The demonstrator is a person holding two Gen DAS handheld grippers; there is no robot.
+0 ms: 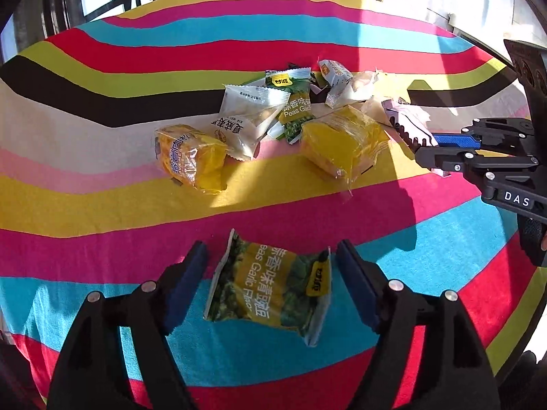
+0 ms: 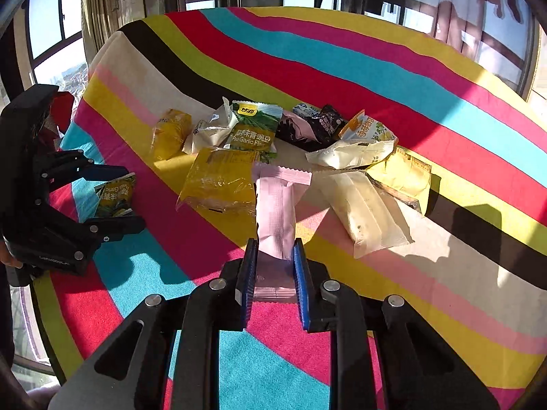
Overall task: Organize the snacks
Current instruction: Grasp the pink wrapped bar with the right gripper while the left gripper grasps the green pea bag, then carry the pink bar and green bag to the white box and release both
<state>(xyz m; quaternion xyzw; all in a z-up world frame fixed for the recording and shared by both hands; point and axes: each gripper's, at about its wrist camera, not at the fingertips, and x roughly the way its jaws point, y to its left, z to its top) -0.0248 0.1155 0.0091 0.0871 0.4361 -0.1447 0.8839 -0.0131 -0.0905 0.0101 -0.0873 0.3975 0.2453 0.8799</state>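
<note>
A pile of snack packets lies mid-table on the striped cloth (image 1: 102, 222). My left gripper (image 1: 271, 273) is open, its jaws on either side of a green garlic-peas packet (image 1: 270, 285) lying on the cloth; the packet also shows in the right wrist view (image 2: 114, 194). My right gripper (image 2: 273, 266) is shut on a pink packet (image 2: 275, 205) at the pile's near edge; it shows at the right of the left wrist view (image 1: 415, 140). In the pile are two yellow packets (image 1: 189, 157) (image 1: 342, 140), a second green peas packet (image 2: 254, 130), white packets (image 2: 369, 212) and a black one (image 2: 324, 123).
The striped cloth (image 2: 444, 95) covers the whole table. Windows and a railing stand beyond its far edge. A wooden post (image 2: 102, 7) stands behind the table's left corner in the right wrist view.
</note>
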